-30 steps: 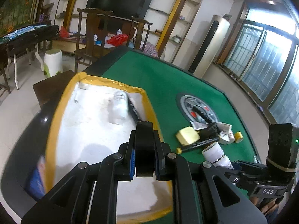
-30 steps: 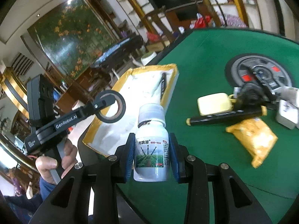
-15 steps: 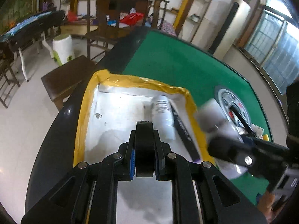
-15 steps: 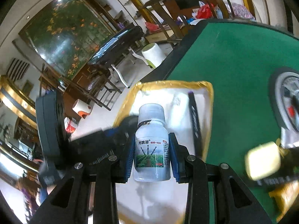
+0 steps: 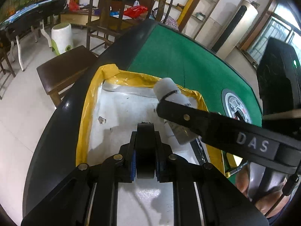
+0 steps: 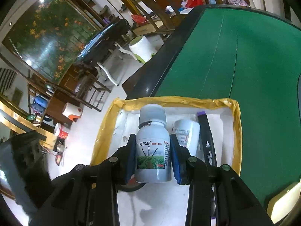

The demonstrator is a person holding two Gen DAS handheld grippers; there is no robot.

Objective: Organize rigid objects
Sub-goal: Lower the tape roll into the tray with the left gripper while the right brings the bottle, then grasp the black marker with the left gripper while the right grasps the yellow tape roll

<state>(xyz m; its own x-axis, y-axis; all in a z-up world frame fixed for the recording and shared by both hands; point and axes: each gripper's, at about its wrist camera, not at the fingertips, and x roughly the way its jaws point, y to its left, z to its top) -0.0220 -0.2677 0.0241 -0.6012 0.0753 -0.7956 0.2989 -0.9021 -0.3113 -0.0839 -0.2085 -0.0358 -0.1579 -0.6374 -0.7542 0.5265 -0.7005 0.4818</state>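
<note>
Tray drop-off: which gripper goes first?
Right. The right gripper holds the labelled bottle over bare tray floor. The left gripper, gripping the tape roll, sits beneath it.

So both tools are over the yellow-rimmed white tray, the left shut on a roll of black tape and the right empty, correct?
Not quite. The right tool is not empty: the right wrist view shows it shut on a white plastic bottle with a grey cap. The rest holds: both are over the yellow-rimmed white tray, and the left tool is shut on the roll of black tape.
</note>
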